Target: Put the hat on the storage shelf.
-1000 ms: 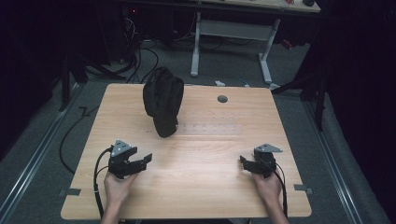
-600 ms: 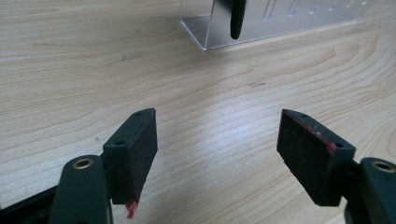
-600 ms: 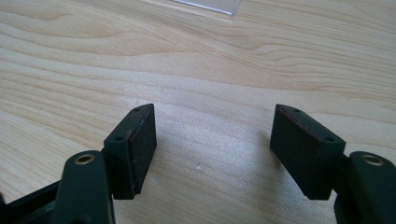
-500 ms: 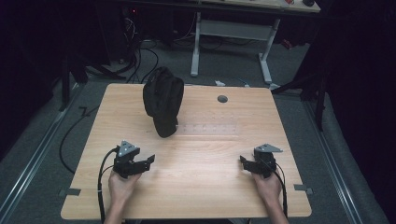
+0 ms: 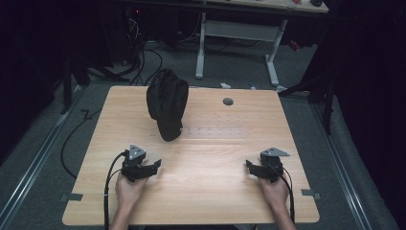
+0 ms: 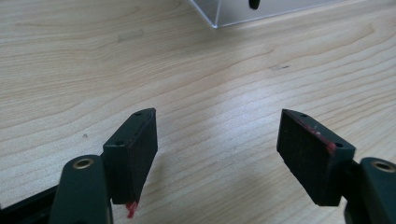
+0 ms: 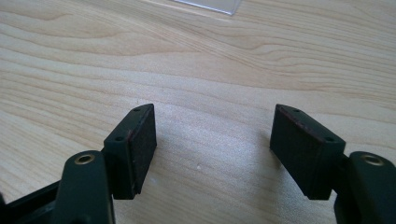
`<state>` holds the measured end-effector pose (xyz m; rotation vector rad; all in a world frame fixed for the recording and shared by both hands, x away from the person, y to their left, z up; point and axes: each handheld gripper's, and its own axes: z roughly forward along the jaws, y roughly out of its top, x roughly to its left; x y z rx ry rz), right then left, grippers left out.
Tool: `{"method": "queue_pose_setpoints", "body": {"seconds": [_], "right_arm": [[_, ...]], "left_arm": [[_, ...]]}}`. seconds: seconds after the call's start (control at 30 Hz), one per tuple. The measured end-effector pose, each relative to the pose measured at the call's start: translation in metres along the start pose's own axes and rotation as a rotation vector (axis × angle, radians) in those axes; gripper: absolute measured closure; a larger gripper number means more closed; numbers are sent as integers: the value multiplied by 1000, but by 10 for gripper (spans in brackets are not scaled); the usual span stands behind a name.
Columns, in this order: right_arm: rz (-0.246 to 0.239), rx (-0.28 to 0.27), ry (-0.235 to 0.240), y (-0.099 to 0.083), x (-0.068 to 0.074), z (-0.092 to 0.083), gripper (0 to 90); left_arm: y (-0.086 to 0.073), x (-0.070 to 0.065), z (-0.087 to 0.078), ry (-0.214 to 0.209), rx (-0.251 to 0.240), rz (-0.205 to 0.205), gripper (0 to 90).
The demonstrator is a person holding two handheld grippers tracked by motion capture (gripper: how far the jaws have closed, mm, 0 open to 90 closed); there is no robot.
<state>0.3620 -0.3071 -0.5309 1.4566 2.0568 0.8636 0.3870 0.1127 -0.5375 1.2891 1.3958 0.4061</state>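
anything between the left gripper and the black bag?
Nothing. In the high view, bare wood separates the left gripper from the black bag; a clear plastic sheet lies off to the bag's right.

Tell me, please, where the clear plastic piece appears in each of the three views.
High view: the clear plastic piece lies mid-table, just right of the black bag's lower end.
Left gripper view: its corner is at the top edge, right of centre.
Right gripper view: its edge is at the top edge, near centre.
Shared landmark: the light wooden table.
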Motion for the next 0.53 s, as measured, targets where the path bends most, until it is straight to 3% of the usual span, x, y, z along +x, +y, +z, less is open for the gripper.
{"method": "queue_pose_setpoints", "body": {"seconds": [0.1,0.2,0.33,0.53], "right_arm": [[0,0,0,0,0,0,317],[0,0,0,0,0,0,317],[0,0,0,0,0,0,317],[0,0,0,0,0,0,317]], "left_arm": [[-4,2,4,25,5,-7,296],[-6,1,5,43,7,16,298],[-11,-3,7,68,12,80,294],[-11,-3,7,74,8,72,286]]}}
